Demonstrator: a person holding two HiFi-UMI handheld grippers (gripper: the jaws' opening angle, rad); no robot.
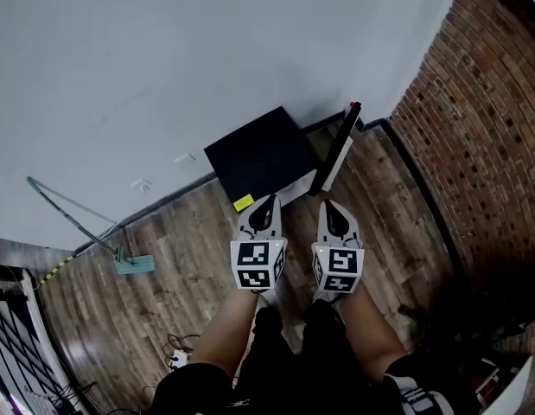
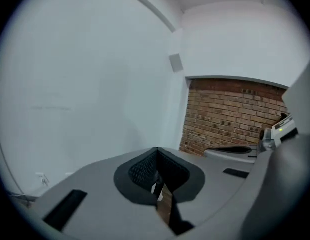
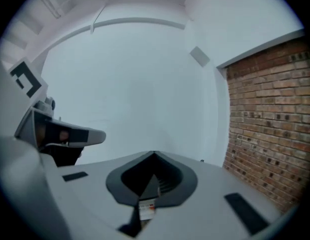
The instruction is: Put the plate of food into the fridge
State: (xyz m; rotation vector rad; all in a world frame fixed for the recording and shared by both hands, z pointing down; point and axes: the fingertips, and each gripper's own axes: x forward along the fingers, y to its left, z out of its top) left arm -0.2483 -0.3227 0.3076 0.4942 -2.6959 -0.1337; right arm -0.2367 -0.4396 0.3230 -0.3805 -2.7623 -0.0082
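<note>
No plate of food shows in any view. A small black fridge [image 1: 260, 156] stands on the wood floor against the white wall. Its door [image 1: 336, 152] hangs open on the right and is seen edge-on. My left gripper [image 1: 265, 204] and right gripper [image 1: 332, 207] are held side by side just in front of the fridge, both pointing at it. The left gripper [image 2: 156, 151] is shut with nothing in it. The right gripper [image 3: 155, 155] also has its jaws together and holds nothing. Each gripper view looks up at the white wall and the brick wall [image 2: 230, 114].
A brick wall [image 1: 474, 119] runs along the right side. A long-handled mop with a teal head [image 1: 133, 264] lies on the floor at the left. A black rack [image 1: 12, 335] stands at the lower left, and cables [image 1: 176, 353] lie near the person's legs.
</note>
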